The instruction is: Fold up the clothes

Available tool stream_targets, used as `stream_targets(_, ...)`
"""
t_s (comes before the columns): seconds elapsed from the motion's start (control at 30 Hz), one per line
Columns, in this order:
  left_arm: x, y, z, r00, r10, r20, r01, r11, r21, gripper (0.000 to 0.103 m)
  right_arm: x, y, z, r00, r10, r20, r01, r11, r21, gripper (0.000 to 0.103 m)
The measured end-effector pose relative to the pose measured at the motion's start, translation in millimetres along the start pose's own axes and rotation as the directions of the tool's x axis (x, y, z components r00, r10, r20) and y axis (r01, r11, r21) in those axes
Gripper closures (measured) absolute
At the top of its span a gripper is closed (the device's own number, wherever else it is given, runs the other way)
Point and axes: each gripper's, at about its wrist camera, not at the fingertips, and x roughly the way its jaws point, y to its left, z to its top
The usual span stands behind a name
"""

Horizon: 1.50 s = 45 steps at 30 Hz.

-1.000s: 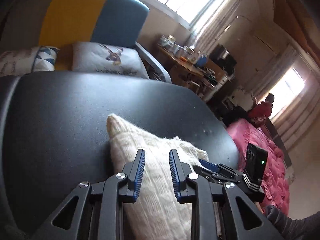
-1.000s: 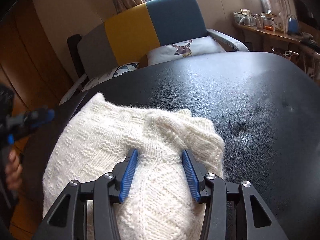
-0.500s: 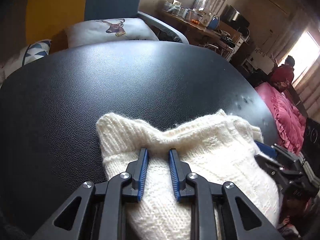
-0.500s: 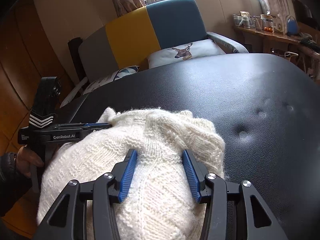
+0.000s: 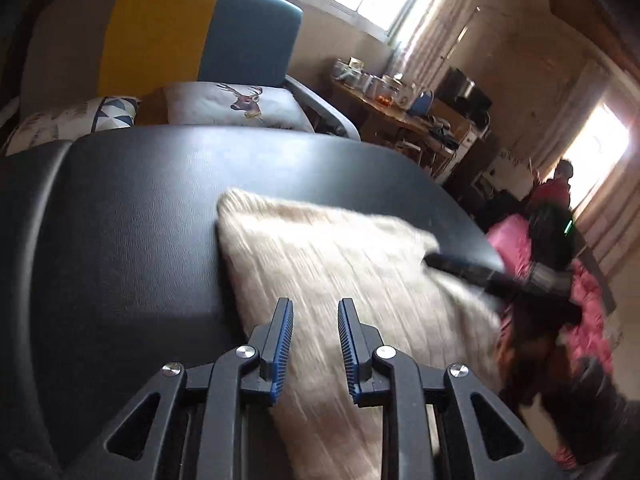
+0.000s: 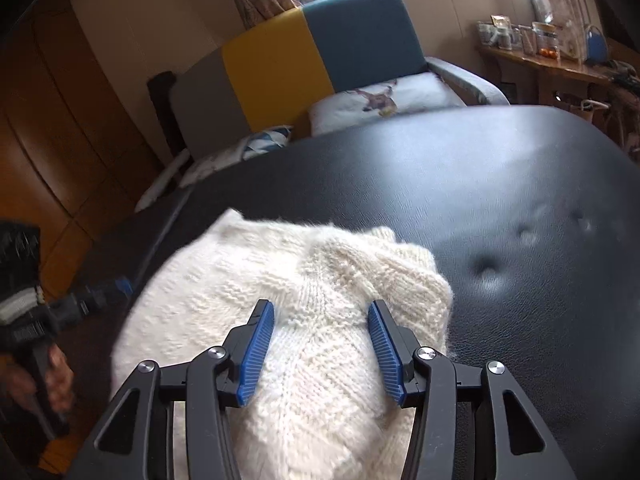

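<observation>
1. I see the black padded table [image 6: 500, 184] filling both wrist views, its surface dimpled towards my right.
2. Beyond its far edge stands a sofa [image 5: 200, 36] with grey, yellow and blue panels, a deer-print cushion [image 5: 240, 102] on its seat.
3. The cream knitted sweater [image 6: 304, 280] lies bunched on the table's near part, directly in front of both tools.
4. My right gripper [image 6: 321, 344] stands wide open over the knit, its blue pads either side of a raised fold, not closed on it.
5. My left gripper [image 5: 314, 344] is parted more narrowly above the sweater's [image 5: 340, 264] near edge; I cannot tell whether any cloth sits between the pads.
</observation>
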Motion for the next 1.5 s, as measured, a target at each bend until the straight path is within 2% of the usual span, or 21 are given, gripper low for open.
stream_targets(0.07,1,-6,-8,1.0,0.006,-0.017,-0.006,1.0,0.014,0.08,-27,12,2,0.997,0.079,0.022,-0.078,0.996,-0.042,0.053)
stream_targets(0.13,1,-13,-17,0.999,0.012,-0.034,-0.011,1.0,0.029,0.08,-48,27,-4,0.989,0.147,-0.005,-0.146,0.984,-0.097,0.053)
stream_targets(0.23,2,-22,-30,0.998,0.021,-0.06,-0.018,0.999,0.051,0.08,-65,45,-25,0.98,0.184,-0.074,-0.194,0.969,-0.154,0.053)
stream_targets(0.3,3,-28,-38,0.997,0.028,-0.077,-0.023,0.998,0.065,0.079,-67,49,-44,0.978,0.169,-0.123,-0.188,0.969,-0.162,0.053)
stream_targets(0.37,4,-34,-47,0.995,0.035,-0.093,-0.027,0.996,0.08,0.079,-56,44,-65,0.973,0.107,-0.203,-0.139,0.979,-0.15,0.052)
stream_targets(0.43,6,-40,-57,0.994,0.048,-0.096,-0.039,0.995,0.097,0.08,-37,30,-90,0.951,0.048,-0.306,-0.084,0.991,-0.107,0.053)
stream_targets(0.5,10,-43,-69,0.994,0.07,-0.081,-0.06,0.991,0.117,0.08,-37,14,-105,0.962,0.091,-0.259,-0.101,0.994,-0.028,0.053)
stream_targets(0.57,8,-42,-69,0.995,0.058,-0.078,-0.051,0.995,0.089,0.08,-39,5,-109,0.967,0.126,-0.22,-0.122,0.992,0.031,0.056)
stream_targets(0.63,0,-33,-65,0.998,-0.005,-0.07,0.005,1.0,0.007,0.079,-41,2,-110,0.97,0.144,-0.198,-0.137,0.989,0.047,0.055)
stream_targets(0.7,-12,-18,-58,0.995,-0.091,-0.042,0.087,0.991,-0.1,0.079,-49,-2,-106,0.967,0.179,-0.182,-0.165,0.982,0.09,0.055)
stream_targets(0.77,-27,2,-50,0.982,-0.187,0.025,0.188,0.958,-0.215,0.071,-63,-7,-98,0.967,0.213,-0.139,-0.195,0.972,0.134,0.042)
stream_targets(0.83,-35,22,-40,0.966,-0.247,0.077,0.259,0.916,-0.306,0.054,-84,-15,-87,0.975,0.22,-0.033,-0.212,0.963,0.167,0.0)
stream_targets(0.87,-35,32,-35,0.96,-0.268,0.085,0.281,0.897,-0.342,0.051,-87,-22,-84,0.974,0.229,0.0,-0.224,0.953,0.202,0.0)
stream_targets(0.93,-29,48,-24,0.963,-0.261,0.065,0.265,0.881,-0.391,0.048,-88,-38,-77,0.967,0.248,0.051,-0.252,0.926,0.282,0.0)
stream_targets(1.0,-21,55,-18,0.967,-0.252,0.045,0.249,0.884,-0.396,0.047,-75,-50,-73,0.971,0.236,0.043,-0.236,0.913,0.331,0.0)
stream_targets(1.1,-4,61,-10,0.963,-0.27,-0.002,0.247,0.884,-0.396,0.047,-42,-66,-66,0.974,0.223,-0.047,-0.187,0.901,0.391,0.0)
stream_targets(1.3,27,75,-7,0.949,-0.314,-0.039,0.266,0.859,-0.437,0.044,7,-74,-66,0.938,0.329,-0.109,-0.243,0.85,0.467,0.0)
stream_targets(1.43,49,84,-9,0.93,-0.364,-0.045,0.3,0.825,-0.478,0.036,25,-68,-56,0.926,0.357,-0.12,-0.268,0.849,0.456,0.0)
stream_targets(1.5,58,79,-10,0.931,-0.362,-0.051,0.3,0.835,-0.461,0.032,29,-60,-55,0.923,0.359,-0.138,-0.269,0.86,0.433,0.0)
